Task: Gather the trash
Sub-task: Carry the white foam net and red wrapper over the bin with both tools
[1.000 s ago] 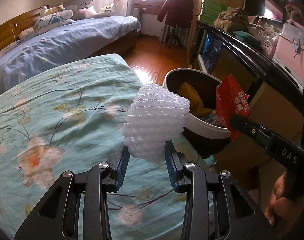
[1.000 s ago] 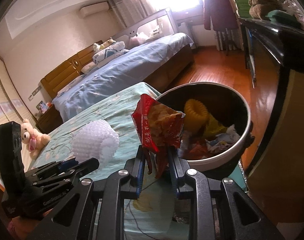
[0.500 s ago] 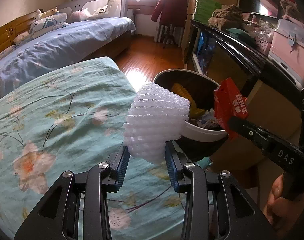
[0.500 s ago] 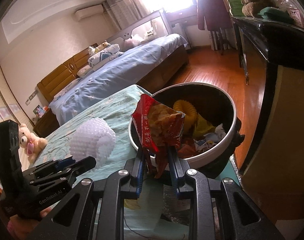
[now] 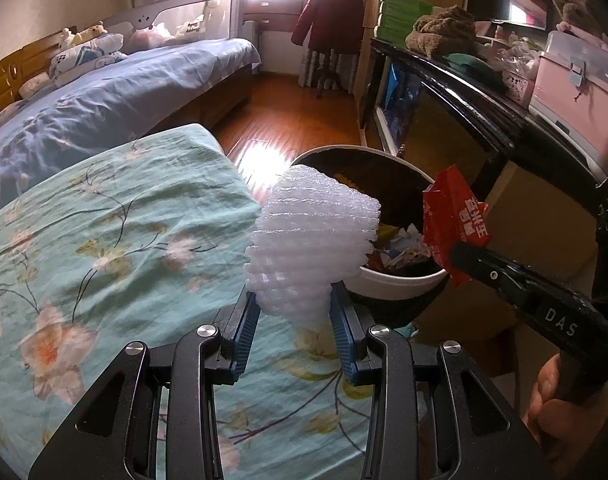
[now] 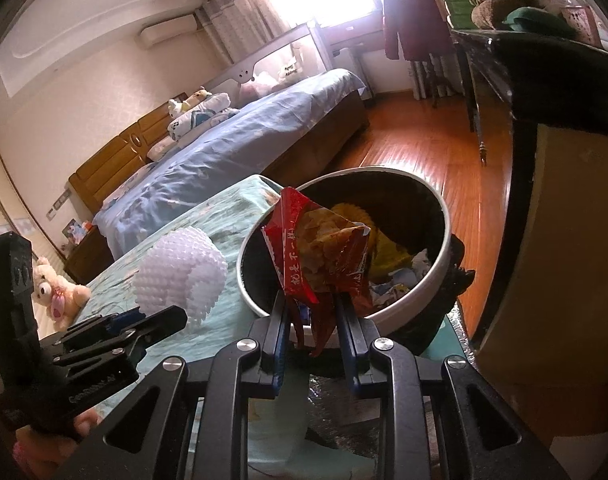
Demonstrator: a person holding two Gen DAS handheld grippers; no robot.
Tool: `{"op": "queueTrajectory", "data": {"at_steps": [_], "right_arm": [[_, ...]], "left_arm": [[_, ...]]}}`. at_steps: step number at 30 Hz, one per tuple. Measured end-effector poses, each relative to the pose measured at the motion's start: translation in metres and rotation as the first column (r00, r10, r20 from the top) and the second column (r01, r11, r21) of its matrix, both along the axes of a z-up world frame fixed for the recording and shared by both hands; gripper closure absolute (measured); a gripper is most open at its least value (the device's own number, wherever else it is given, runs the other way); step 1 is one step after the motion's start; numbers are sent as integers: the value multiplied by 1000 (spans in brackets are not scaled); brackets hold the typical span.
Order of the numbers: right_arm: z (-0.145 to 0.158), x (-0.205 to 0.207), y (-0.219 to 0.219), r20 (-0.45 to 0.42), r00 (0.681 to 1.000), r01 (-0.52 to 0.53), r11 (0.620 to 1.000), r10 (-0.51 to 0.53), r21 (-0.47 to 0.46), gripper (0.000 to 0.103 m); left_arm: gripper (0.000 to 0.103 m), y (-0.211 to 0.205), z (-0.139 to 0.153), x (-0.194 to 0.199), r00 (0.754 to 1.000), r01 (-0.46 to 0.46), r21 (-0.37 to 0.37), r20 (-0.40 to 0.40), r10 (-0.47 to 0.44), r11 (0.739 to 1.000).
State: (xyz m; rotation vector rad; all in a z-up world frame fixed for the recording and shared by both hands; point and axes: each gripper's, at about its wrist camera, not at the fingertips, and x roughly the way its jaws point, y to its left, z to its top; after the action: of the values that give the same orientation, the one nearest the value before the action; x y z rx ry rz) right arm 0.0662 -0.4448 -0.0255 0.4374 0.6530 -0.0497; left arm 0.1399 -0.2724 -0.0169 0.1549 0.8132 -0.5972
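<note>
- On the left, the left gripper [image 5: 294,322] is clamped on the narrow lower end of a white foam fruit net [image 5: 307,248]; the net flares upward from the blue pads, its long axis roughly upright.
- That net hangs over the edge of the teal floral bedspread [image 5: 104,232], just beside the near-left rim of the trash bin [image 6: 443,240], not yet over the opening as far as I can judge from the right wrist view.
- In the middle, the round white-rimmed bin sits on the floor past the bed's corner, already holding a yellow foam piece [image 6: 387,256] and crumpled paper scraps [image 6: 419,264].
- On the right, the right gripper [image 6: 313,330] pinches the bottom of a red snack wrapper [image 6: 323,252], which stands up from the jaws with its long axis near vertical.
- The wrapper lies over the bin's near rim, so the right hand looks nearer to a drop; the bin lies ahead and below it.
- For the left hand, the bin lies ahead and to its right, so I reckon it needs a short carry rightward before letting go.
</note>
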Motion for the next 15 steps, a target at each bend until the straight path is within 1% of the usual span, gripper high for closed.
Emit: {"op": "queueTrajectory", "data": {"at_steps": [15], "right_arm": [[-1,8,-12,-1,1000,16,1000,-16,-9,78]], "left_arm": [[69,-21,7,5,1000,25,7,17,-25,1000]]}}
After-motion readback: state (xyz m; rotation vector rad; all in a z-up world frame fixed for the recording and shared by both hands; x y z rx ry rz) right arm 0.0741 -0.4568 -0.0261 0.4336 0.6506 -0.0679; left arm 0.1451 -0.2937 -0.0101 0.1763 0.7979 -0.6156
